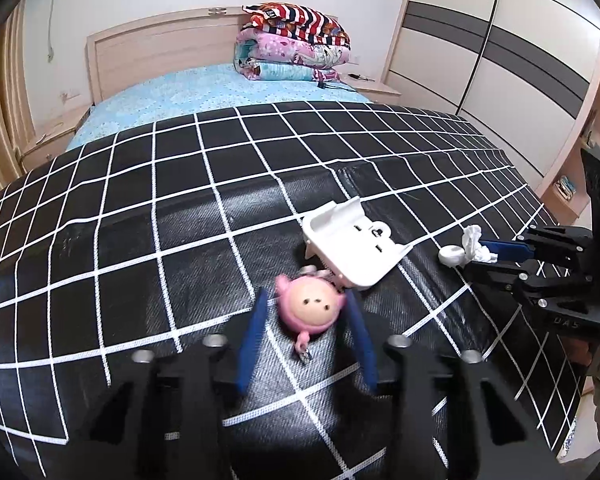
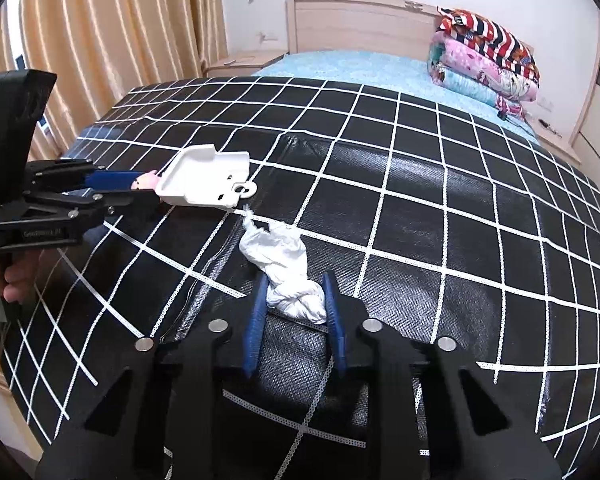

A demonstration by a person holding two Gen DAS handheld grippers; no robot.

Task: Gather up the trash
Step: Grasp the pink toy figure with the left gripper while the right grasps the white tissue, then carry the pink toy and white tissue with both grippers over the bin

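A pink toy figure [image 1: 310, 307] with a tan face lies on the black grid-patterned sheet [image 1: 140, 208], between the blue fingers of my left gripper [image 1: 306, 300]; the jaws close around it. A white plastic dustpan-like tray [image 1: 354, 246] lies just beyond it. A crumpled white tissue [image 2: 288, 276] lies on the sheet, and my right gripper [image 2: 296, 284] is shut on its near end. The tissue [image 1: 476, 242] and right gripper [image 1: 496, 254] show at the right of the left wrist view. The left gripper [image 2: 140, 188], toy [image 2: 146, 181] and tray [image 2: 206, 178] show at the left of the right wrist view.
A small white cap [image 1: 452, 256] lies by the tissue. Folded quilts [image 1: 292, 44] are stacked at the headboard on the blue bedsheet [image 1: 220, 88]. A wardrobe [image 1: 500, 40] stands right, curtains [image 2: 100, 40] left.
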